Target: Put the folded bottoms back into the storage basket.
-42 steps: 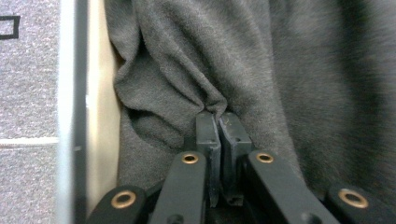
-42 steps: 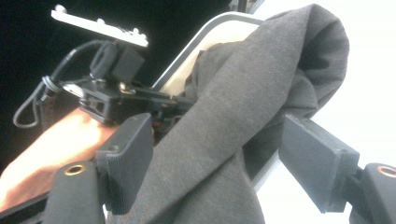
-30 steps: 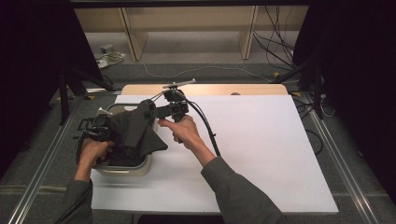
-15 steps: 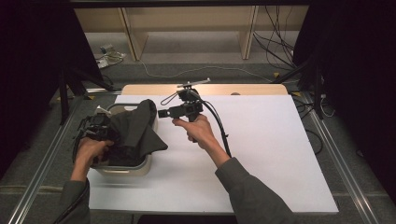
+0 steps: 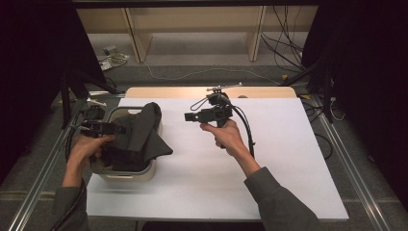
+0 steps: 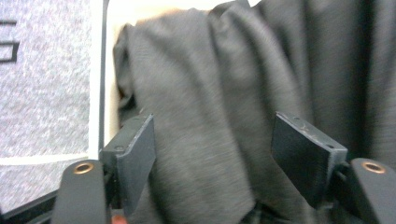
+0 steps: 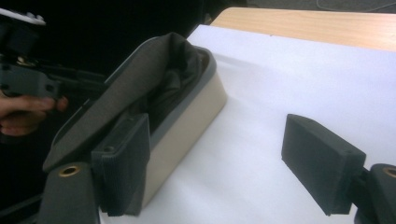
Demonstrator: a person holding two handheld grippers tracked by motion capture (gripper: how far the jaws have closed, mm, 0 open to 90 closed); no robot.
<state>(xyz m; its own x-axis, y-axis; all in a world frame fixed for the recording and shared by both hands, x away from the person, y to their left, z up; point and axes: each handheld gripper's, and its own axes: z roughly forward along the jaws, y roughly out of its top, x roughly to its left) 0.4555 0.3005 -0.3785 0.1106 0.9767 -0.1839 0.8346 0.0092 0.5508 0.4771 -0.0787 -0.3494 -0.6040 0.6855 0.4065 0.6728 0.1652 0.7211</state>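
The left gripper (image 6: 212, 154) is seen with its jaws spread wide, dark cloth (image 6: 219, 102) bulging between them, though no pinch on it can be made out; neither pad is seen pressed into a fold. In the high view that gripper (image 5: 118, 129) is held level by the left hand (image 5: 84, 149) at the near-left rim of the bin (image 5: 126, 174), pointed across the heap. The right gripper (image 7: 224, 163) is likewise held wide open, nothing is gripped, and only white sheet (image 7: 261, 116) is seen between its jaws. From above, this gripper (image 5: 187, 117) is held up over the sheet (image 5: 269, 159) by the right hand (image 5: 226, 137), well apart from the bin and aimed toward it. The cloth (image 5: 137, 137) is piled in the bin, one fold standing up at the far end and a corner spilled over the right rim onto the sheet. In the right gripper view the cream bin (image 7: 187, 126) with its grey rim is shown stuffed with the cloth (image 7: 154, 79), the left hand (image 7: 23, 114) behind it. The bin is set at the left edge of the sheet, a strip of wooden table (image 5: 183, 92) showing past the far edge.
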